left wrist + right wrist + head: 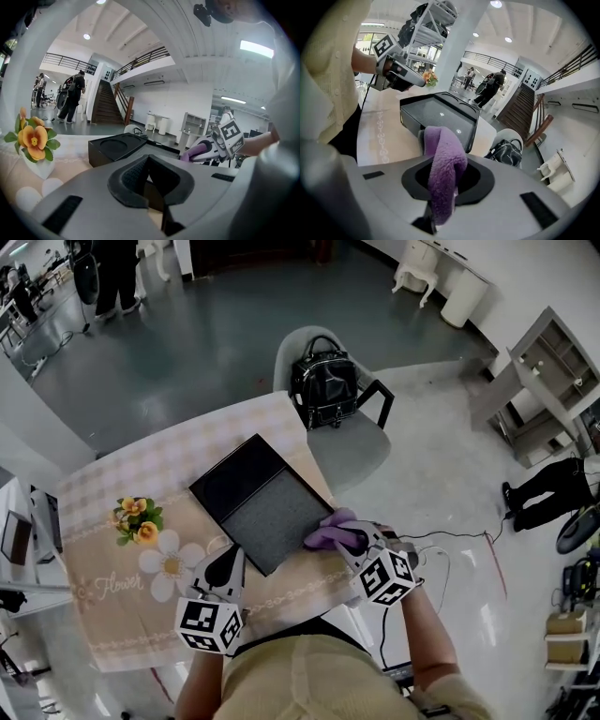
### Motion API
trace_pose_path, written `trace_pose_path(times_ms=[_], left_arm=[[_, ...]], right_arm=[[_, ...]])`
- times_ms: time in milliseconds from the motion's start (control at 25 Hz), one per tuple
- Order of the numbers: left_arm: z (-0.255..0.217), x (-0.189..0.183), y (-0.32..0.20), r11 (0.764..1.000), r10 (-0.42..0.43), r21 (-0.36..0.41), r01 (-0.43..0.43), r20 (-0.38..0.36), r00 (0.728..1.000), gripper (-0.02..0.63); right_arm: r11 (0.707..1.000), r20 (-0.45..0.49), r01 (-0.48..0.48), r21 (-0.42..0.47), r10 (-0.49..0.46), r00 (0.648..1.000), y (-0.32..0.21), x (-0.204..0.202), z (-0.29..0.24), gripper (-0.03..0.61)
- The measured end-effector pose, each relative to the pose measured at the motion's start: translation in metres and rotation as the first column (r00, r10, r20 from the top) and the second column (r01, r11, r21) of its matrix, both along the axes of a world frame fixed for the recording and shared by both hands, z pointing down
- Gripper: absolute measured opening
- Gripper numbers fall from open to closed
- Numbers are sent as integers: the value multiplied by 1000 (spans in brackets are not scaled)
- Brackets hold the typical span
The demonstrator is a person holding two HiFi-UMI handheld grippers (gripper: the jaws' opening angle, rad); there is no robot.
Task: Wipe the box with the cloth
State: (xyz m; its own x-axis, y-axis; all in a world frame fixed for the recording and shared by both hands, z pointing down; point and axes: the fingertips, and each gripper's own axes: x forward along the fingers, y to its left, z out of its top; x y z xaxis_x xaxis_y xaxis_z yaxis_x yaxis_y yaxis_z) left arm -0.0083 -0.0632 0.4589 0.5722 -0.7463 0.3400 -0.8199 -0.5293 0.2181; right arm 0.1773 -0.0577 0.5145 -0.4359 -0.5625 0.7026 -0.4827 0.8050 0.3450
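My right gripper (350,541) pinches the purple cloth (327,530) at the box's (255,501) right edge; my left gripper (227,565), jaws together and empty, sits beside its near corner.

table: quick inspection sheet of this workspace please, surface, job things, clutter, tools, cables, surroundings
Surface: table with a checked, flower-print cover.
Job's things: black box lies flat mid-table; purple cloth at its right corner.
Clutter: flowers left of the box.
Tools: right tool shut on the cloth; left tool shut, empty, near the box's front edge.
Cables: cable on the floor to the right.
Surroundings: chair with a black bag beyond the table; people far off.
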Motion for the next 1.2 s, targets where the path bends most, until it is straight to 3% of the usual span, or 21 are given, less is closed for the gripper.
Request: trace_pose_path(times_ms=[120,240,640,800,1200], left_arm=[[-8,-1,-1,999,7,34,-6,-22,1000,14],[-8,-8,0,999,30,38,-28,-40,999,14],[-5,-20,-8,1000,-18,22,19,-37,999,15],[-7,-22,-13,996,-91,17,92,-28,995,15],[-4,-16,-32,963,-269,5,269,53,962,15]], right_arm=[[1000,20,-14,-10,15,1000,8,14,-26,72],[994,48,-100,33,98,994,7,31,-60,72],[933,56,-286,220,280,958,-56,75,-112,72],[938,96,-265,225,250,964,-96,71,-108,72],[969,192,-111,222,68,979,-175,24,-90,72]])
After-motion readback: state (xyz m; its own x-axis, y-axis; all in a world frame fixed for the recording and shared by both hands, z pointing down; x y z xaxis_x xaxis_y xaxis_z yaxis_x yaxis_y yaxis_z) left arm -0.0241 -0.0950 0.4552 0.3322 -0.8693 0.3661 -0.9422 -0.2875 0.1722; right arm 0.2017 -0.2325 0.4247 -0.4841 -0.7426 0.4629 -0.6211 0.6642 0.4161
